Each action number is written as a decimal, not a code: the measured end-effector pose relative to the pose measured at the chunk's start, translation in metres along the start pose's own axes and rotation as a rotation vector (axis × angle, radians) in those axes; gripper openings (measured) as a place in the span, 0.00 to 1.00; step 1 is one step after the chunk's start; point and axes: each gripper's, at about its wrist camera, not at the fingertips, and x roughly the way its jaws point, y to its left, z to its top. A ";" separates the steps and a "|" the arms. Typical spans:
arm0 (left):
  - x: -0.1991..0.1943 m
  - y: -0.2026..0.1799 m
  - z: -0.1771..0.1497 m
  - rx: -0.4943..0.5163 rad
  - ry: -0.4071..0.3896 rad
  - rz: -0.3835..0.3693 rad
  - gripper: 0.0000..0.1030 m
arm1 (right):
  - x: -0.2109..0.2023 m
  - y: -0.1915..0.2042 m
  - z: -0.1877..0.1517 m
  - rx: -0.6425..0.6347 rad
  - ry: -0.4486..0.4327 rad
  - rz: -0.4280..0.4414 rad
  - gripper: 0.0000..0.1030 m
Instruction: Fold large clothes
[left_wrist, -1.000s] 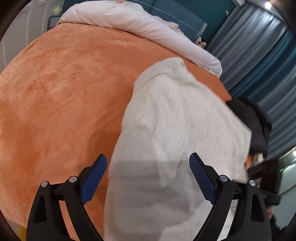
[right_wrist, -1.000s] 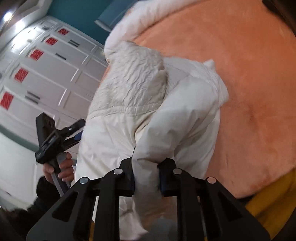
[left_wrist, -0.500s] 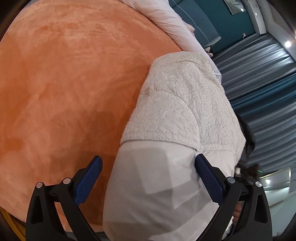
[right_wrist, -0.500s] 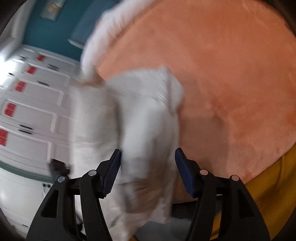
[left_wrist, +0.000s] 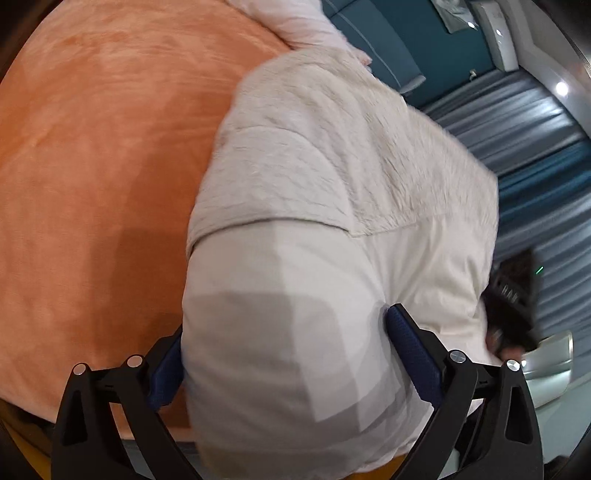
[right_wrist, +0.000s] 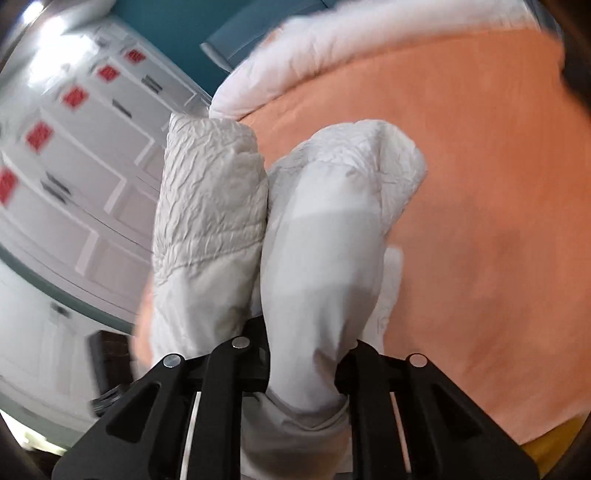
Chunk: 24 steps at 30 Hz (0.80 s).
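Now the right tongs (right_wrist: 303, 373) have just closed again, pinching a smooth sleeve-like fold of the white padded jacket (left_wrist: 332, 221) on the orange plush bed (left_wrist: 92, 166). The left tongs (left_wrist: 284, 369) stand wide astride its six-o'clock end, pads apparently not pressing. Judging by this, another fold is starting.
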 end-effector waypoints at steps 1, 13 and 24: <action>0.005 -0.003 -0.002 0.001 -0.021 0.027 0.93 | 0.008 -0.005 0.002 -0.002 0.011 -0.028 0.15; -0.070 -0.077 0.003 0.333 -0.226 0.300 0.89 | -0.057 -0.005 -0.022 0.034 -0.114 -0.169 0.29; 0.033 -0.106 0.004 0.474 -0.063 0.499 0.95 | 0.009 0.016 -0.132 -0.318 0.171 -0.343 0.08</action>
